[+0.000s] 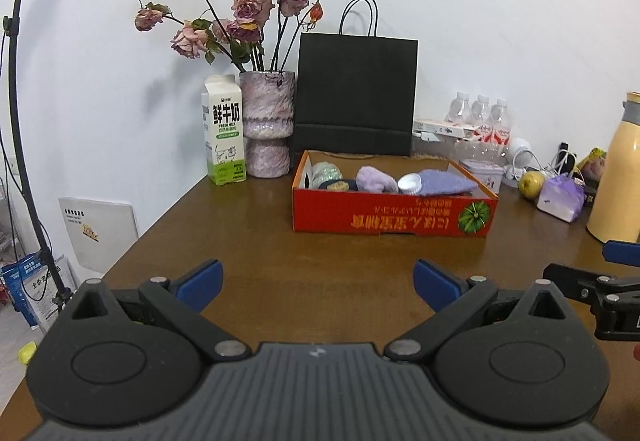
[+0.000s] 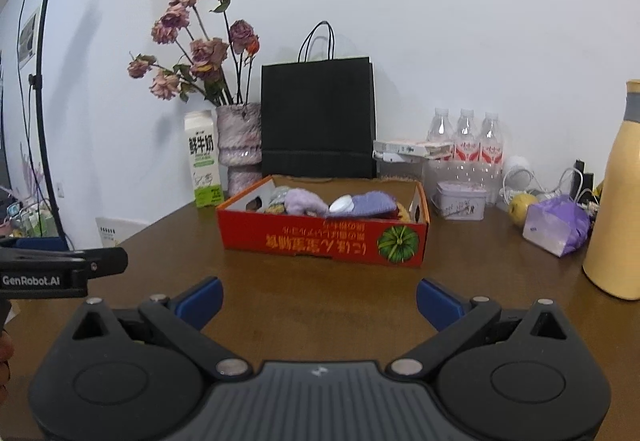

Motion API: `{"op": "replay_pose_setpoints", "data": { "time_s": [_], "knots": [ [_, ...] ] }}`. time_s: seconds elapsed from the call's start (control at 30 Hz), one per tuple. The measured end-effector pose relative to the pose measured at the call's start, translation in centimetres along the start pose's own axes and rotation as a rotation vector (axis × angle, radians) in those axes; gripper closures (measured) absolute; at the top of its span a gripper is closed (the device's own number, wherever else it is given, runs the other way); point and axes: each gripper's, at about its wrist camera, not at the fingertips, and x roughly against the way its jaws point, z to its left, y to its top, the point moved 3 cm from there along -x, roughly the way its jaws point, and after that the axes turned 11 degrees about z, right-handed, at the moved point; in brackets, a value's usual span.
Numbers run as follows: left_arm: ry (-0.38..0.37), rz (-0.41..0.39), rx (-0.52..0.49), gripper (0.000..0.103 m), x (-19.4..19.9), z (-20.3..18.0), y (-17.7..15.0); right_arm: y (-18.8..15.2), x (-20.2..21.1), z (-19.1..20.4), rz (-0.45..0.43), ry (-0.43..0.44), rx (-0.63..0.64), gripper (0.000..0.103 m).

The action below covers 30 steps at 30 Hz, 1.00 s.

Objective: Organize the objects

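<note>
Both empty, jaws spread wide: left gripper [image 1: 316, 283] and right gripper [image 2: 319, 299], hovering low over the bare worktop [image 1: 248, 233]. Straight ahead of each, well apart from the fingertips: red box [image 2: 320, 241], open-topped, already holding lilac cloths [image 2: 376, 203], a white cap [image 2: 342, 206], and a glittery ball [image 1: 326, 172] at the far-left end. Likely near done or between picks. Best to choose one loose item right of the box, say the purple pouch [image 2: 558, 227], and approach level, jaws kept wide
</note>
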Motion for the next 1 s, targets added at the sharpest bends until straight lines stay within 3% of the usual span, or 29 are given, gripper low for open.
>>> {"op": "replay_pose_setpoints", "data": {
  "time_s": [0.3, 1.0],
  "knots": [
    [0.000, 0.018, -0.003, 0.000, 1.7, 0.4, -2.2, -2.2, 1.2, 0.4, 0.036, 0.001, -0.010, 0.000],
    [0.002, 0.018, -0.006, 0.000, 2.7, 0.5, -3.0, -2.4, 2.5, 0.6, 0.023, 0.002, -0.008, 0.000]
  ]
}}
